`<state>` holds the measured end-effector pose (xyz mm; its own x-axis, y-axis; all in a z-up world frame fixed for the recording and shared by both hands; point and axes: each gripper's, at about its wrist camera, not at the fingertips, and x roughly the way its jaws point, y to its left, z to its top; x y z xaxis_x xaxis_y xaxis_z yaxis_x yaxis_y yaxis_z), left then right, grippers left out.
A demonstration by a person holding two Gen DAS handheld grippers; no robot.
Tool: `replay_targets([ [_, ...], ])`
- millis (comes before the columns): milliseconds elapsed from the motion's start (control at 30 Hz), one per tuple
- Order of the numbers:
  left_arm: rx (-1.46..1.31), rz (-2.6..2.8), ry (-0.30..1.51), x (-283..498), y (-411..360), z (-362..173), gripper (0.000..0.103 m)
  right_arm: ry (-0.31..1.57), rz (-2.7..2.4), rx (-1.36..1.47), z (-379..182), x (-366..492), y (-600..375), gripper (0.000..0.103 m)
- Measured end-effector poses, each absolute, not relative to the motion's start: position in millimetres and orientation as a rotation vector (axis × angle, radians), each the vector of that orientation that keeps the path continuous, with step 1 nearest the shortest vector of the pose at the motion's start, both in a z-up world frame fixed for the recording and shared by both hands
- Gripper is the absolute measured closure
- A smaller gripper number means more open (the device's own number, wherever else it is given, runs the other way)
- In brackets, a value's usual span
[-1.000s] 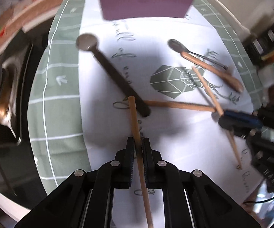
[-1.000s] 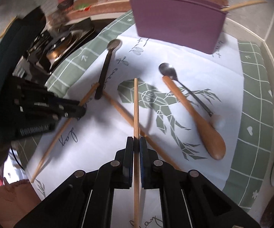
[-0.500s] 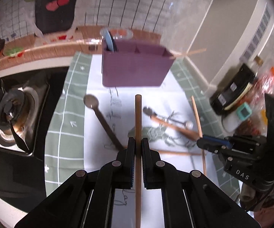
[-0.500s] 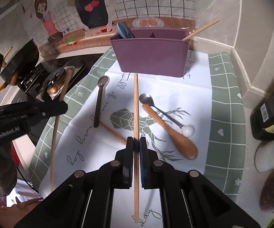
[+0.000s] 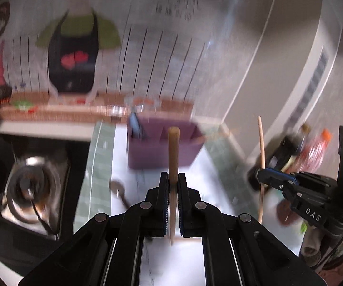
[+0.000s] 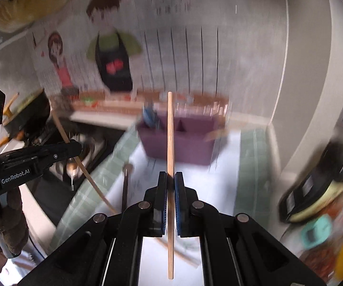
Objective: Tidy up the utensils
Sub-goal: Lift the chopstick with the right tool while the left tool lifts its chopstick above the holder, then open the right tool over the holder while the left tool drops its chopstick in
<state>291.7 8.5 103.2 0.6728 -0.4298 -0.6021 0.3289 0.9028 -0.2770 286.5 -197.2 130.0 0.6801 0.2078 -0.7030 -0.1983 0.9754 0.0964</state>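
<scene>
My left gripper (image 5: 173,178) is shut on a wooden chopstick (image 5: 173,147), held high above the mat. My right gripper (image 6: 170,178) is shut on a second wooden chopstick (image 6: 170,143), also lifted. A purple divided utensil holder (image 5: 161,147) stands at the back of the mat, with a blue utensil in its left compartment; it also shows in the right wrist view (image 6: 183,140). The right gripper shows in the left wrist view (image 5: 266,177) with its chopstick upright. The left gripper shows in the right wrist view (image 6: 76,149). A dark spoon (image 6: 126,186) lies on the mat.
A gas stove burner (image 5: 31,186) is left of the green-and-white mat (image 5: 100,166). Bottles and a black box (image 6: 319,190) stand at the right by the wall. Another wooden utensil (image 6: 183,255) lies on the mat below my right gripper. Both views are blurred.
Both grippers have risen and tilted up with their chopsticks, so the wall now fills the views. The holder now looks smaller and lower in both views.
</scene>
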Motion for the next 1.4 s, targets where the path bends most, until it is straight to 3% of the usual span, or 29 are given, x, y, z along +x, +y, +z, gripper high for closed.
replay_targets([
  [333,-0.116,-0.419,0.374,316.3,-1.3,237.6,0.096,0.478,0.202,-0.063,267.3,321.6,-184.1,0.098],
  [533,-0.089,-0.421,0.332,346.1,-13.6,270.4,0.096,0.347,0.21,-0.065,305.8,352.6,-187.1,0.098],
  [800,-0.121,-0.395,0.426,405.8,-19.9,220.8,0.096,0.329,0.15,-0.014,240.0,400.2,-197.5,0.098],
  [1100,-0.114,-0.384,0.532,465.2,-26.3,150.7,0.096,0.507,0.138,0.024,139.1,465.8,-199.3,0.098],
  [1400,-0.115,-0.382,0.629,491.4,-26.7,103.2,0.096,0.64,0.137,0.068,92.3,482.8,-211.7,0.098],
])
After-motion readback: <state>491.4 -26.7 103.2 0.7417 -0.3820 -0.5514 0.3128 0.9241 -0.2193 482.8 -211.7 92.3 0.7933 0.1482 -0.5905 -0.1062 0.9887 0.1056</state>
